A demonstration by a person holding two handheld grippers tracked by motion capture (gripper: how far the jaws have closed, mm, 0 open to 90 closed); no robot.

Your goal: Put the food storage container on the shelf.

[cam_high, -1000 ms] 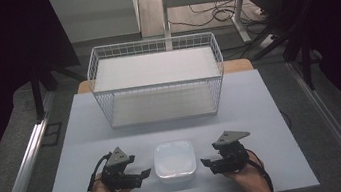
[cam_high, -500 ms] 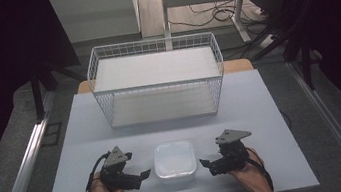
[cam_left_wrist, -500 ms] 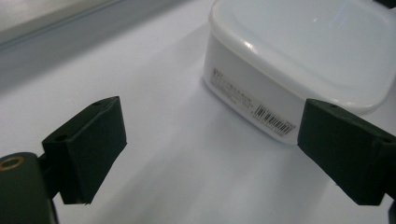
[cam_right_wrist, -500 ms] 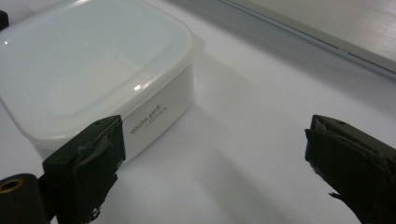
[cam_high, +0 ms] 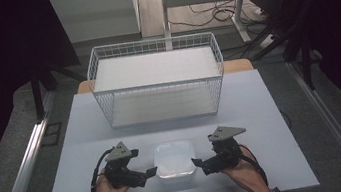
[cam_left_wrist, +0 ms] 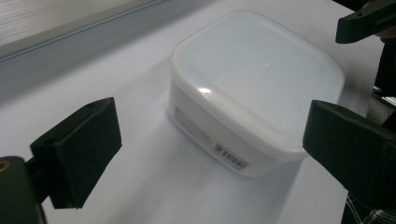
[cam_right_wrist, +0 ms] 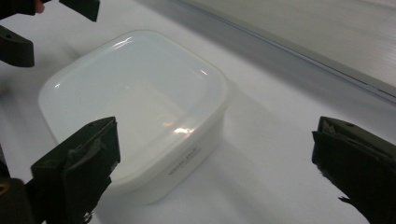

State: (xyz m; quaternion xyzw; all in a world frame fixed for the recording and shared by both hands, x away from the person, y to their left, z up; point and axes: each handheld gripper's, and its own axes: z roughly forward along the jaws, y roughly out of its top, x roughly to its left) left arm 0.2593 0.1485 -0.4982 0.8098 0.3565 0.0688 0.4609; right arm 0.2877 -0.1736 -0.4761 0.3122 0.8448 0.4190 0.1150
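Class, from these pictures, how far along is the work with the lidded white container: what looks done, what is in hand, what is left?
Done: the white container sits lidded on the table, near the front edge. In hand: the left gripper and right gripper flank it; their fingers have just been opening and grip nothing. Left: probably grasping it from both sides and moving it, perhaps to the wire rack behind, which holds nothing yet.
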